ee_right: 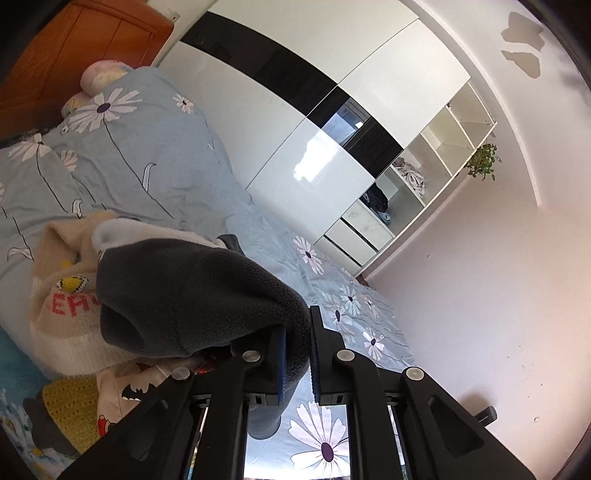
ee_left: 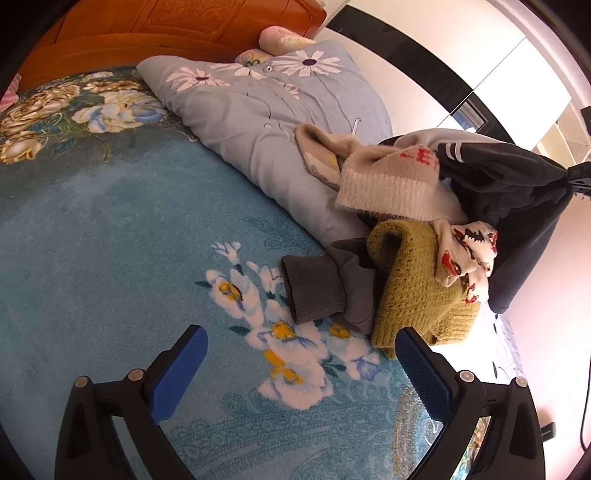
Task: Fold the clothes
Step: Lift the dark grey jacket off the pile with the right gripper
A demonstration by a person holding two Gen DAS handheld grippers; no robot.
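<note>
A pile of clothes lies on the bed's right side: a cream fuzzy sweater [ee_left: 384,177], an olive knit sweater [ee_left: 413,280], a grey cuffed sleeve [ee_left: 317,284], a white printed garment [ee_left: 465,254] and a dark fleece garment [ee_left: 509,177]. My left gripper [ee_left: 301,354] is open and empty above the blue floral blanket [ee_left: 110,229], just short of the pile. My right gripper [ee_right: 297,339] is shut on the dark fleece garment [ee_right: 192,291] and holds it lifted over the pile; it shows at the right edge of the left wrist view [ee_left: 576,181].
A light blue daisy quilt [ee_left: 266,103] lies folded beside the pile and covers the bed's far side [ee_right: 129,155]. A wooden headboard [ee_left: 147,26] and pillows [ee_left: 280,38] stand behind. A wardrobe with sliding doors [ee_right: 314,122] and open shelves [ee_right: 436,155] is beyond the bed.
</note>
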